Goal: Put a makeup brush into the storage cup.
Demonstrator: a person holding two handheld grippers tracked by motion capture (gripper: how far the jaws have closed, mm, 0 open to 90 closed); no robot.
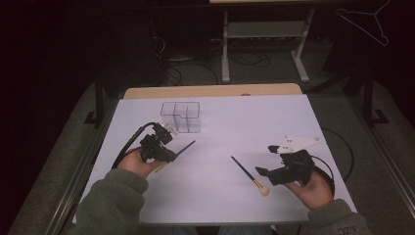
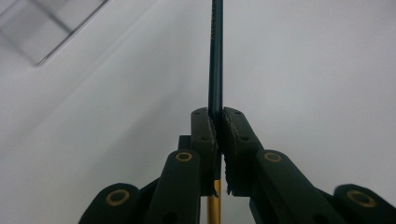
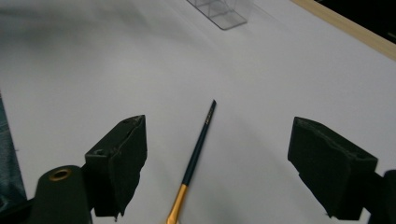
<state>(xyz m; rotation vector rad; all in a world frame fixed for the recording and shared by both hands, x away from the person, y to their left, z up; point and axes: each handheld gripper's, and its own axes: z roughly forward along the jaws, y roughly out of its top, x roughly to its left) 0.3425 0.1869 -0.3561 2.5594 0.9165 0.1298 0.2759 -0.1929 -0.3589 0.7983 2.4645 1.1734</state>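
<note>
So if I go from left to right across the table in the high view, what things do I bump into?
Left gripper holding a dark brush → clear organizer box, farther back → second brush lying on the white table → right gripper.

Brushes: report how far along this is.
Done: nothing is in the clear organizer yet. In hand: the left claw is shut on one brush. Left: the second brush lies on the table under the open right claw; probably both brushes belong in the organizer.
</note>
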